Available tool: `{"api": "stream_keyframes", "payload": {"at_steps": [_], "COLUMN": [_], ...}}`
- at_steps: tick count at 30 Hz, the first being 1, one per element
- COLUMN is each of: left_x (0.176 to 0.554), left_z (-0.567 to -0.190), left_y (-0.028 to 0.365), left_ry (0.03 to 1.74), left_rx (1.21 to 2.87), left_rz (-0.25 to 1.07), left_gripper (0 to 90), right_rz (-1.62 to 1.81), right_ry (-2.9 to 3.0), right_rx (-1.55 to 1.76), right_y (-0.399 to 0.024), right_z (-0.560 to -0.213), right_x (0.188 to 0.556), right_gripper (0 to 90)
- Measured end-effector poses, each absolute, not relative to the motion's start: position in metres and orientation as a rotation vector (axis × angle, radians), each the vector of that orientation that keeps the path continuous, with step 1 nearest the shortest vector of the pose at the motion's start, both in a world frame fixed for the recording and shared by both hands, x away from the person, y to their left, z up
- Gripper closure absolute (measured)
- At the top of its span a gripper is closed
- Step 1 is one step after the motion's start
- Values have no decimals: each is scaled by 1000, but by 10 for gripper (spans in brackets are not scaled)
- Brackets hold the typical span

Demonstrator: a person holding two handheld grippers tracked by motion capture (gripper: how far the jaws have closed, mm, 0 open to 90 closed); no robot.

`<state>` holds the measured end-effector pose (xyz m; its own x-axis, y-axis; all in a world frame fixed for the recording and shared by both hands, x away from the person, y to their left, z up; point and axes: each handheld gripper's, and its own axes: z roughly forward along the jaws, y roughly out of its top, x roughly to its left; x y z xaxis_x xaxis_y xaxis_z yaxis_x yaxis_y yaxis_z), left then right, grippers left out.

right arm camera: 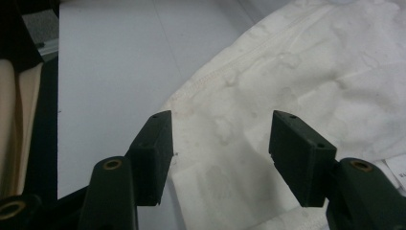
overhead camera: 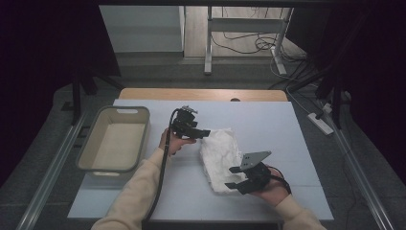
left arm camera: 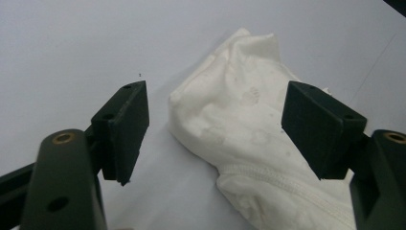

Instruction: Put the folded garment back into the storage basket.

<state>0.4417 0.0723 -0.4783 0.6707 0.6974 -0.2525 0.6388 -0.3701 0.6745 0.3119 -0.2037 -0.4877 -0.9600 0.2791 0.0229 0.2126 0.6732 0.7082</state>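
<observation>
Hovering over a folded white cloth at centre frame on the tabletop, we see the left hand-held gripper at its upper-left end and the right hand-held gripper at its lower-right end, both with jaws spread wide and nothing pinched, pads clear of the fabric in both gripper views. We judge this as a release after a fold, or the pause before a fresh grasp. Next we would need either a new pinch on a hem or a lift of the bundle toward the beige bin at left, keeping the layers together.
</observation>
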Motion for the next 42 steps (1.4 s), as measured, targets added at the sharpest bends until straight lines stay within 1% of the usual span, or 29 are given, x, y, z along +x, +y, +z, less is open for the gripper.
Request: {"api": "stream_keyframes", "payload": {"at_steps": [18,26,30,34,37,42], "left_x": [442,442,442,442,441,441], "left_z": [-482,-483,-483,-483,-482,-483], "left_y": [67,66,66,66,66,65], "left_ry": [1013,1017,1012,1015,1008,1007], "left_rx": [2138,2143,2149,2143,2147,2152], "left_rz": [89,90,89,91,96,90], "left_gripper": [236,232,228,228,228,226], "right_rz": [1021,905,789,784,771,751], "right_ry": [2865,2898,2871,2870,2873,2883], "right_rx": [258,200,117,107,92,98], "right_y": [-192,-189,-183,-181,-179,-175], "right_z": [-494,-501,-508,-510,-510,-509], "right_x": [307,305,301,303,306,311], "right_gripper": [367,341,339,335,338,421]}}
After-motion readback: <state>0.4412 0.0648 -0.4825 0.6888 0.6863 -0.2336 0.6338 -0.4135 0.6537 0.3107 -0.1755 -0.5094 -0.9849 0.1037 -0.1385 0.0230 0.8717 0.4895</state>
